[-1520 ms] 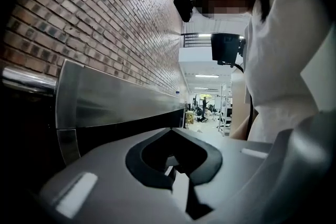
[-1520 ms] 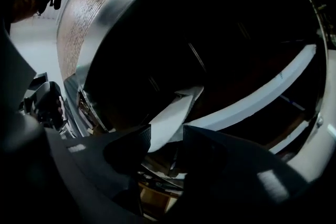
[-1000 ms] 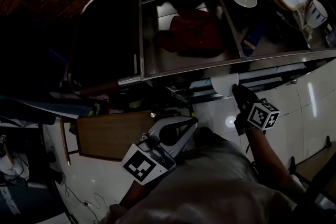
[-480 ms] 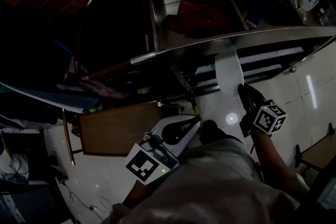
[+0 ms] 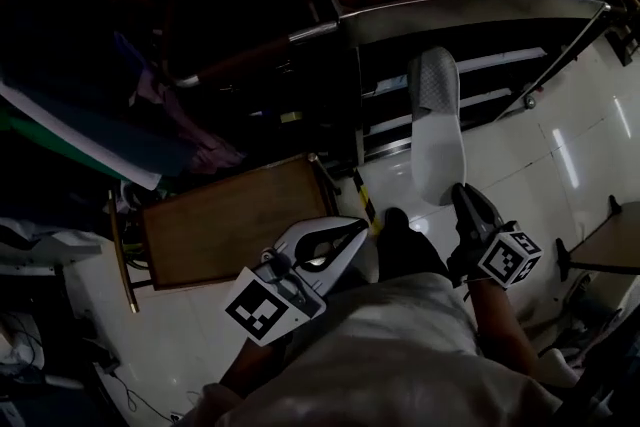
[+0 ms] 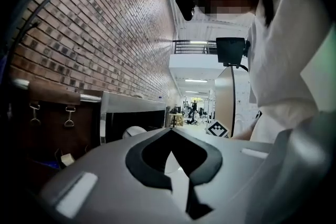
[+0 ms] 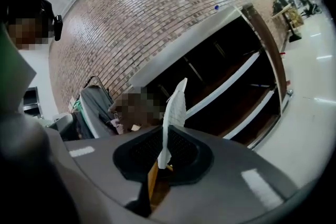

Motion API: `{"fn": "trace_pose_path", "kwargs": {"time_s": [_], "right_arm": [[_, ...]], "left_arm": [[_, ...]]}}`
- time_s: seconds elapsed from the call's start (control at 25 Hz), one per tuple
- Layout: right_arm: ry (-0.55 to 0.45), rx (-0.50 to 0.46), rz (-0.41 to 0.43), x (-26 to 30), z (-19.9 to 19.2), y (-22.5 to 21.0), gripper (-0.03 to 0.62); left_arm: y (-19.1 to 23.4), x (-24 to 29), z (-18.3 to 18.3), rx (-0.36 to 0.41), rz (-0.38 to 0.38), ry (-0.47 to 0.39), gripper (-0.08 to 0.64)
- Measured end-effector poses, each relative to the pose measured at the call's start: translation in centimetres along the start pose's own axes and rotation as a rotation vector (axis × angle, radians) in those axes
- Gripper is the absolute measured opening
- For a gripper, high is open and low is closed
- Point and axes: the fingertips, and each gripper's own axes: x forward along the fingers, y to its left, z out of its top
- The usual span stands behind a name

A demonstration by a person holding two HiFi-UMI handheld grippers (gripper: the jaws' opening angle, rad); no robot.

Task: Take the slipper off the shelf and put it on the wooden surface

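Pinching the white slipper (image 5: pixel 437 130) by one end, the right gripper (image 5: pixel 461 193) holds it aloft while the left gripper (image 5: pixel 362 228) has its jaws pressed together, empty.

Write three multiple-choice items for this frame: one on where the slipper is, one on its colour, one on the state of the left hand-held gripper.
1. Where is the slipper?
A. In a cardboard box
B. On a chair seat
C. In the air, gripped by the right hand-held gripper

2. What colour is the slipper?
A. Red
B. White to pale grey
C. Black

3. How is the left hand-held gripper?
A. Clamped on a sponge
B. Empty, jaw tips together
C. Wide open around a bottle

Key:
1 C: the right gripper view shows the jaws pinching the slipper's edge, and the head view shows it standing up from them over the pale floor.
2 B: it reads pale in both the head view and the right gripper view.
3 B: the left gripper view shows the tips meeting with nothing between them.
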Motion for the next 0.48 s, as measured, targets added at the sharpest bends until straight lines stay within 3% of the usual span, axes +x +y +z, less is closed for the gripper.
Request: {"fn": "trace_pose_path", "kwargs": {"time_s": [0.24, 0.32, 0.48], "right_arm": [[-0.047, -0.042, -0.022, -7.3, -5.1, 6.9, 0.031], [-0.054, -0.047, -0.024, -9.3, -6.2, 8.8, 0.030], [-0.087, -0.074, 0.003, -11.9, -7.1, 11.6, 0.030]], "left_arm": [[-3.3, -8.2, -1.8, -0.020, -0.032, 0.004, -0.008], [-4.9, -9.4, -2.2, -0.036, -0.068, 0.014, -0.008], [-8.0, -9.7, -2.3, 0.008, -0.126, 0.023, -0.008]]}}
